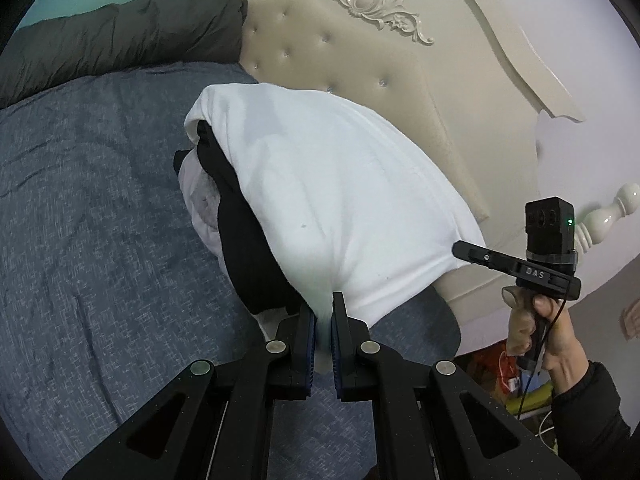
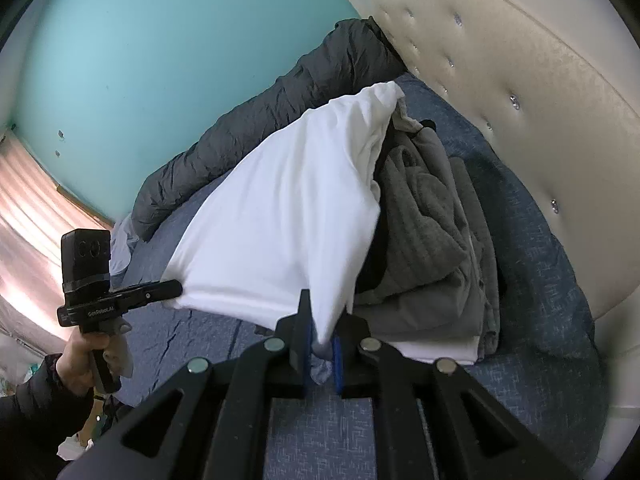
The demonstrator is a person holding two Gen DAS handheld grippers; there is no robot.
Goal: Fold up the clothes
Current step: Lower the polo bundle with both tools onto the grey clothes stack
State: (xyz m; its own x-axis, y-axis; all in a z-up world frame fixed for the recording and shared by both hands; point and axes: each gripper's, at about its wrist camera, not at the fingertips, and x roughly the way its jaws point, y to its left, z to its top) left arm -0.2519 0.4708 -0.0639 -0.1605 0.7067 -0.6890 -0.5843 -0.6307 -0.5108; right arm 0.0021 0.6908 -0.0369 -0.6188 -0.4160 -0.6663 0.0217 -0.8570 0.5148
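Observation:
A white garment is held spread between both grippers and drapes over a pile of clothes on the bed. My left gripper is shut on a bunched bit of its near edge. My right gripper is shut on another part of that edge of the white garment. Each gripper also shows in the other's view, held by a hand: the right gripper at the cloth's right corner, the left gripper at its left corner. Under the white cloth lie a black garment and folded grey clothes.
The bed has a blue sheet. A dark grey duvet is rolled along its far side by the teal wall. A cream tufted headboard stands right behind the pile. Clutter lies on the floor beside the bed.

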